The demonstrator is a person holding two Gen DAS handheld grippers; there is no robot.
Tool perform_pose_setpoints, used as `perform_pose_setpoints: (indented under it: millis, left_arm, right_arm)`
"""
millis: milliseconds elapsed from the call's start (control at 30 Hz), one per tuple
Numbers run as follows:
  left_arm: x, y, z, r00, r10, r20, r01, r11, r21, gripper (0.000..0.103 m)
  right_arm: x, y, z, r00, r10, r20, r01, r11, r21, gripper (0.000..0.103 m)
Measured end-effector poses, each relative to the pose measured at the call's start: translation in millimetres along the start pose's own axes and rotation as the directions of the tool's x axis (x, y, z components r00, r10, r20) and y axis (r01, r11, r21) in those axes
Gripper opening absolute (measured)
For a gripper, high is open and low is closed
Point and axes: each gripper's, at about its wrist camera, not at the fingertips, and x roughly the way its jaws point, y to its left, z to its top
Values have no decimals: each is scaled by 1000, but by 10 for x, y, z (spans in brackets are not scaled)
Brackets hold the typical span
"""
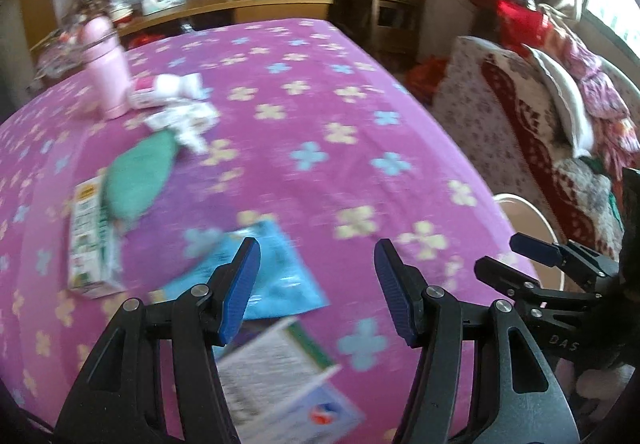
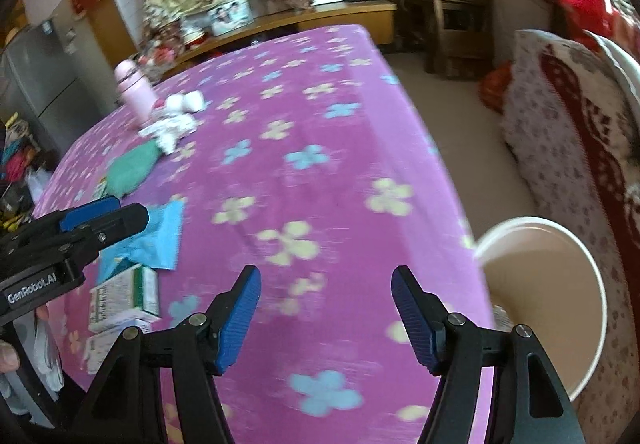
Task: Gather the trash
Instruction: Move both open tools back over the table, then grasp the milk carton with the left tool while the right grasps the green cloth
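Both claws empty over the litter on the pink flowered worktop cloth (image 1: 320,91)

My left claw (image 1: 316,286) stands half wide, gripping nothing; just under it, at 6 o'clock, lies a flat printed cardboard box (image 1: 280,376), light and stiff, best pinched by an edge. The pale blue plastic wrapper (image 1: 276,276) at 11 o'clock looks flimsy, slippery; take its raised corner. Farther at 10 o'clock, the green-and-white carton (image 1: 90,244) and crumpled white paper (image 1: 184,119). My right claw (image 2: 326,314) gapes empty too; the white round bin (image 2: 548,296) sits at its 3 o'clock.
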Motion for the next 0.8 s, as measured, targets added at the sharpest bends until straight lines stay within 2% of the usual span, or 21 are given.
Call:
perform_pose_setpoints:
  millis: [300, 467, 567, 800]
  left_arm:
    - [-51, 986, -80, 991, 135, -21, -137, 985, -104, 58]
    - [152, 1512, -63, 982, 168, -83, -181, 965, -189, 58]
    - [226, 1634, -8, 976, 209, -66, -218, 958, -185, 62]
    - [532, 1883, 71, 970, 205, -127, -227, 955, -189, 64]
  right_arm:
    - [301, 673, 118, 996, 66, -52, -70, 994, -89, 66]
    - [413, 902, 209, 994, 86, -65, -92, 991, -102, 67]
    - [478, 1056, 285, 992, 100, -73, -108, 988, -113, 67]
    - [620, 1389, 511, 988, 126, -86, -138, 979, -148, 69]
